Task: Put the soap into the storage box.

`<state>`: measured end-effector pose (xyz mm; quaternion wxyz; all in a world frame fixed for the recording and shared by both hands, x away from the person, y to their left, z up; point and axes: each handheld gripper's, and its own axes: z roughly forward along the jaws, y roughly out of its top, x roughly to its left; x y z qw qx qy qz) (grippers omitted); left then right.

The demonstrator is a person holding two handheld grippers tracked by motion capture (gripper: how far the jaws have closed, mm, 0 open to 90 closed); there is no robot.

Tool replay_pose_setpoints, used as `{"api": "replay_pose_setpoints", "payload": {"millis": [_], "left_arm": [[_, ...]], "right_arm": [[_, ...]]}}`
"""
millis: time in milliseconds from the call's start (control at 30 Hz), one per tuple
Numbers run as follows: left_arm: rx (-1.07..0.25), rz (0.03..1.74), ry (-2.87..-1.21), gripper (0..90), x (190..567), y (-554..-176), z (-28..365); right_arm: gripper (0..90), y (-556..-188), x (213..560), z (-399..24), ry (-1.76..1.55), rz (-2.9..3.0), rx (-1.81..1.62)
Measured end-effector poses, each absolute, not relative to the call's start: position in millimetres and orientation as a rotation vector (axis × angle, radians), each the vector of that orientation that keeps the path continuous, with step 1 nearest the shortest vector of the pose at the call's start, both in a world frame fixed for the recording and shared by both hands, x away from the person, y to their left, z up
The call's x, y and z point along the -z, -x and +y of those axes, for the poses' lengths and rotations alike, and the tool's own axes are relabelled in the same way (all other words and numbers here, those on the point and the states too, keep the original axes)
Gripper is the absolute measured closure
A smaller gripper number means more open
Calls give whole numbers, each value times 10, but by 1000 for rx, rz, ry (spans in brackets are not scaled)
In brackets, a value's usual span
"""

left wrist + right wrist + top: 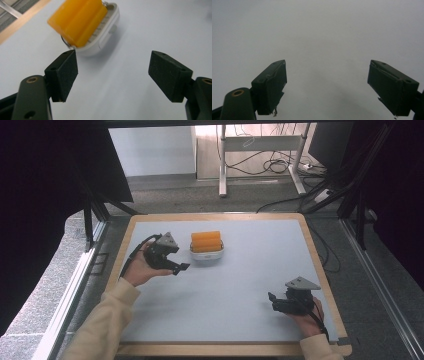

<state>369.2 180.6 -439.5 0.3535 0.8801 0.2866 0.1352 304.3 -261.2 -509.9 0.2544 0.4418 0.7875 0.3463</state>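
Observation:
An orange ribbed block [206, 241] lies on a small white dish [206, 255] at the back middle of the table. My left gripper [179, 267] is just left of the dish, held in a hand, jaws open and empty. In the left gripper view the orange block [77, 21] and the dish [105, 35] sit a little beyond the left gripper [112, 72], toward its left jaw. My right gripper [271, 301] rests near the front right, pointing left. The right gripper [327, 85] stands open over bare mat.
A pale grey-blue mat [240, 280] covers the table, which has a wooden rim [320, 265]. Black frame posts [90, 222] stand at the table's sides. A desk leg and cables [270, 165] lie on the floor beyond the far edge.

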Motion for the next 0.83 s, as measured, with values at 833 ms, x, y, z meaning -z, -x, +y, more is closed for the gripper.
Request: {"api": "replay_pose_setpoints", "payload": {"millis": [833], "left_arm": [[-334, 869, -2252, 215, 4701, -3175, 2110]], "right_arm": [[165, -3033, 5055, -2592, -1165, 2102, -991]]}}
